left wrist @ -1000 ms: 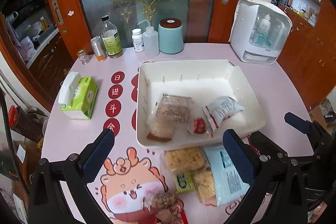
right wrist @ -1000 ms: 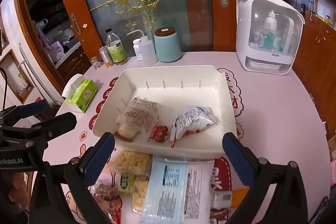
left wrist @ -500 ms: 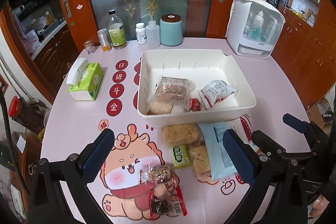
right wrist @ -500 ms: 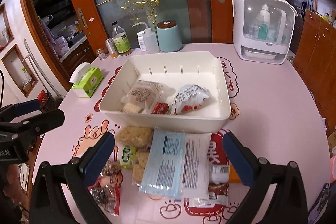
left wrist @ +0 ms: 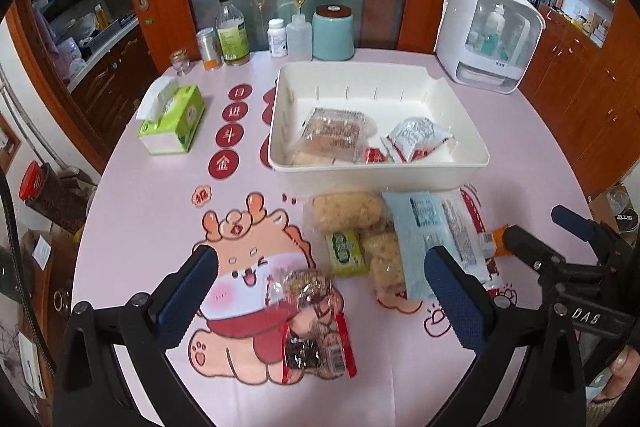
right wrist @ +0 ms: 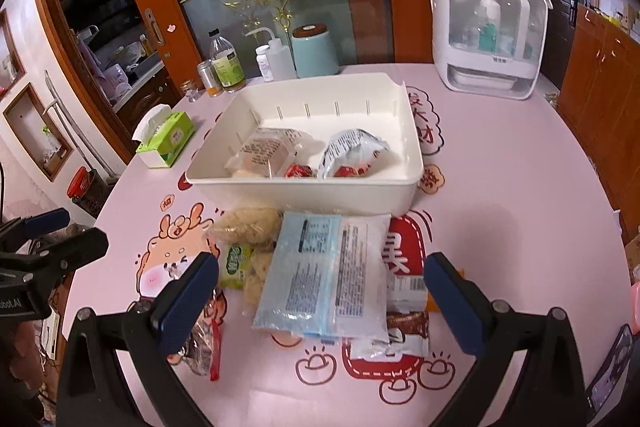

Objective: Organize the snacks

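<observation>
A white bin [left wrist: 376, 169] [right wrist: 304, 193] stands mid-table holding a clear bread packet [left wrist: 336, 133], a small red packet [left wrist: 374, 155] and a white-red snack bag [left wrist: 418, 139]. In front of it lie loose snacks: puffed rice cakes [left wrist: 346, 211], a green packet [left wrist: 346, 253], a pale blue pack [left wrist: 432, 239] [right wrist: 320, 271] and a clear red-edged bag [left wrist: 316, 323]. My left gripper [left wrist: 320, 293] hangs open above the red-edged bag. My right gripper [right wrist: 322, 293] is open over the pale blue pack.
A green tissue box [left wrist: 172, 119] sits at the left. Bottles, a can and a teal canister [left wrist: 333, 33] line the far edge by the glass door. A white appliance [left wrist: 492, 35] stands at the back right. The pink cartoon tablecloth [left wrist: 160, 227] covers the round table.
Both grippers have drawn back from the bin toward the table's near edge. More loose snacks in front of the bin have come into view. Both stay open.
</observation>
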Available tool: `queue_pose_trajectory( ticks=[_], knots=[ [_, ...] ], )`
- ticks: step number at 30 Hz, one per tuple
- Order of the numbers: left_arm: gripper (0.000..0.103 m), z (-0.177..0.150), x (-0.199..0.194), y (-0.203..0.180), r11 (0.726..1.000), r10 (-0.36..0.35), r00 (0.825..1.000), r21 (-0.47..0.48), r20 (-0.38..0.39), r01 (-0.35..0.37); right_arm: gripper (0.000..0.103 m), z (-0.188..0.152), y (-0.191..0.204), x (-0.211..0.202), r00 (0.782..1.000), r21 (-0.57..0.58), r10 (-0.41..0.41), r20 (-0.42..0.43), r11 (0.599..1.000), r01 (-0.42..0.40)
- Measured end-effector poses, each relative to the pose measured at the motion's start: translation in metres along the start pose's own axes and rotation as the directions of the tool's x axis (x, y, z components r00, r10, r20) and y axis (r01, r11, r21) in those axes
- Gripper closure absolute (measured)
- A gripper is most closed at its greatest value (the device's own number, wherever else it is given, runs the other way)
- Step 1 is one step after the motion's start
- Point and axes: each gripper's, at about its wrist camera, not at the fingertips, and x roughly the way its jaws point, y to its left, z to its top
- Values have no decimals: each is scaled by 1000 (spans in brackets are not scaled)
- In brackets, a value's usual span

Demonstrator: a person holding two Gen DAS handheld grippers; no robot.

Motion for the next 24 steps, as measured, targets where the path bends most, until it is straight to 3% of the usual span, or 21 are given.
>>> queue_pose_trajectory(
  ticks=[13,24],
  knots=[
    [0,-45,28,21,997,43,992,-66,-115,-51,0,-41,-33,14,994,37,-36,-103,999,40],
    [0,-88,63,41,989,39,970,-131,-241,-72,0,-62,-46,29,983,59,-47,-176,997,58]
  ],
)
